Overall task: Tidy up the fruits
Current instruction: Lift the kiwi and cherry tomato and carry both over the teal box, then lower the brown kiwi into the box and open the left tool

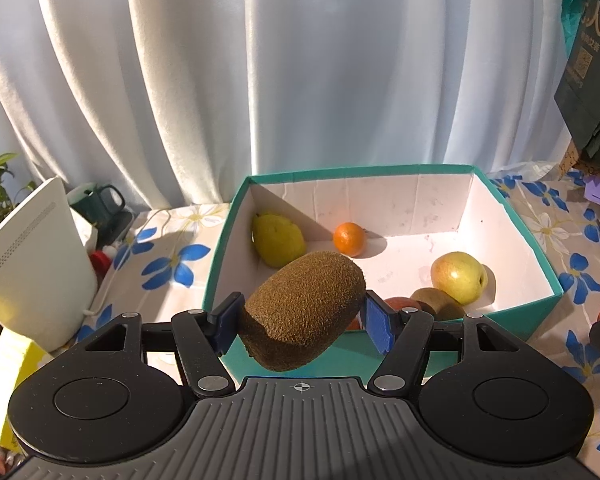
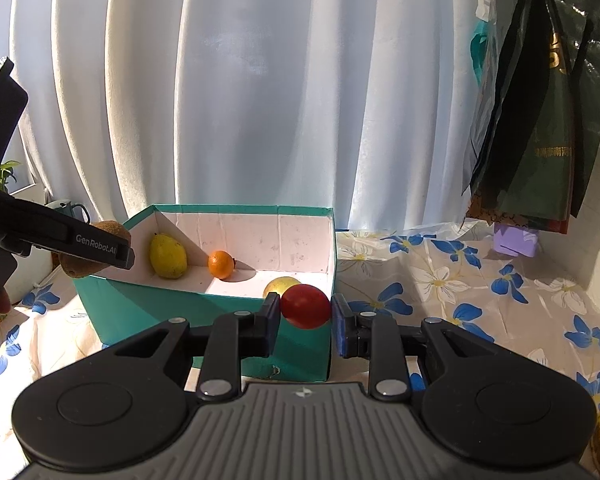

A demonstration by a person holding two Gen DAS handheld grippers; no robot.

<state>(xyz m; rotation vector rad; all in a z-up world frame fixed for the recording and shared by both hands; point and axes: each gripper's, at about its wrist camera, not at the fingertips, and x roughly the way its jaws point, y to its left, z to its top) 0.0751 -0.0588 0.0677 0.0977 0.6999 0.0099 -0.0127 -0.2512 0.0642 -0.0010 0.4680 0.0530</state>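
White curtain (image 1: 180, 80) behind a floral table (image 2: 460, 280). Left gripper (image 1: 304, 320) clamps a kiwi (image 1: 304, 312), right gripper (image 2: 305, 320) a tomato (image 2: 305, 306), both at the near rim of the teal box (image 2: 148, 308).

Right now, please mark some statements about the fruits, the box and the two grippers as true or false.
1. The left gripper holds a kiwi. True.
2. The right gripper is empty. False: it is shut on a small red fruit.
3. The teal box has a lid on it. False: it is open on top.
4. An orange lies inside the box. True.
5. The yellow pear lies on the floral tablecloth. False: it lies inside the box, near a corner.
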